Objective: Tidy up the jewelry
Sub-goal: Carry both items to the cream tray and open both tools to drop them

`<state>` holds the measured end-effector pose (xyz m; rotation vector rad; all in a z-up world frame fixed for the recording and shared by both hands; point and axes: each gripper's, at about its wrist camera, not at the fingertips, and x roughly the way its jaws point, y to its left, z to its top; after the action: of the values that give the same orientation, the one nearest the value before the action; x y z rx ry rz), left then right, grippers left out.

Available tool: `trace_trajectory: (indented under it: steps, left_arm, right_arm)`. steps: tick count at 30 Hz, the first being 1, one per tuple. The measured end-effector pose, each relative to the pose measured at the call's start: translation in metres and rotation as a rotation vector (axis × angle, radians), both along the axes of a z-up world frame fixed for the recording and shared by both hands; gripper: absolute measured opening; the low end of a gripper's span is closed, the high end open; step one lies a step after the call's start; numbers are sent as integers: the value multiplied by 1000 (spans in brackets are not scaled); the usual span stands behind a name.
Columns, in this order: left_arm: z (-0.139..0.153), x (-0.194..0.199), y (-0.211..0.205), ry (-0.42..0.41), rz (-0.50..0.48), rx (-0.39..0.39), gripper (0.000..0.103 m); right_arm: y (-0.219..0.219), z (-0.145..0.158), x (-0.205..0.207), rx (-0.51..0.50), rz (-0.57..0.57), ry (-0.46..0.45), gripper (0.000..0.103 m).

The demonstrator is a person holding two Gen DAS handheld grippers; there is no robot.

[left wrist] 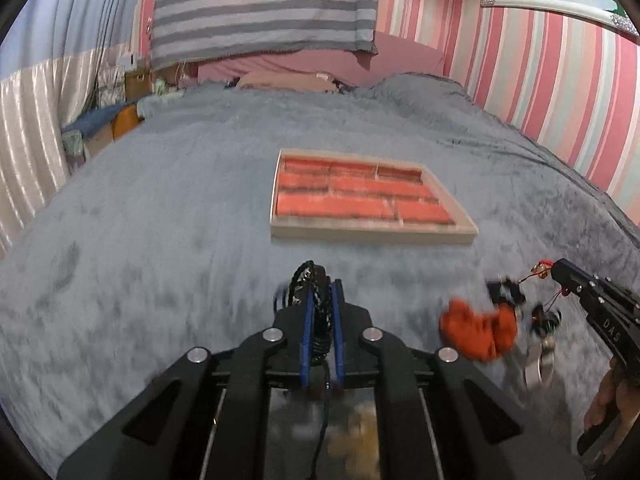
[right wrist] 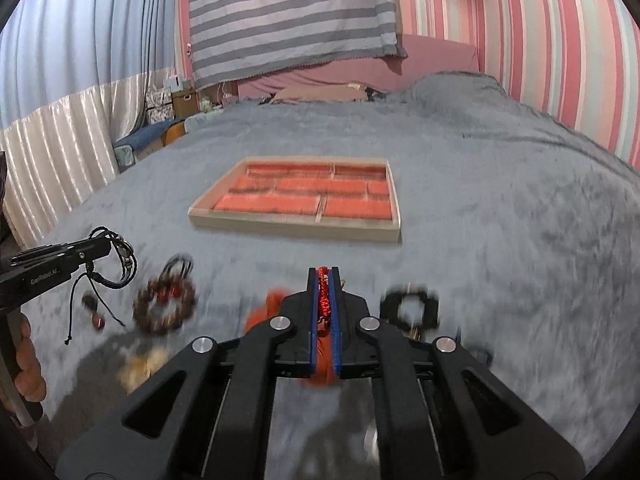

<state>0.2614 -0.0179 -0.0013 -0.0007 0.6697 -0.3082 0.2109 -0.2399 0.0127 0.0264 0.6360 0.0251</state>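
Both grippers are carrying jewelry toward the tray (right wrist: 296, 222) lying ahead on the bed (left wrist: 160, 208): the left gripper (left wrist: 320, 292) is pinching a black bracelet (left wrist: 306, 280), the right gripper (right wrist: 324, 288) a red cord (right wrist: 323, 296). Each piece probably wants lowering into its own compartment before letting go.

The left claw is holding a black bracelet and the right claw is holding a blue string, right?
Not quite. The right gripper is shut on a red cord, not a blue string; only the finger pads are blue, as the right wrist view shows. The left gripper does hold a black bracelet.
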Motion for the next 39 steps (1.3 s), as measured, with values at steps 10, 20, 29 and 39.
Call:
trace_trajectory:
  steps: [10,20,29,39]
  left_arm:
    - [38,120,-45,-42,23,14,9]
    - [6,253,-85,38,26,30,9]
    - [-47,327,-100,159,20,67,9]
    - [-73,355,-103,235,27,81,9]
  right_arm:
    - [-19,8,136,-6,-21,5,6]
    - [-38,-35,275,4,-82,71,6]
    - [-51,-76,349,-16,-129,187,6]
    - [-55,-105,379,-31,-151,330,6]
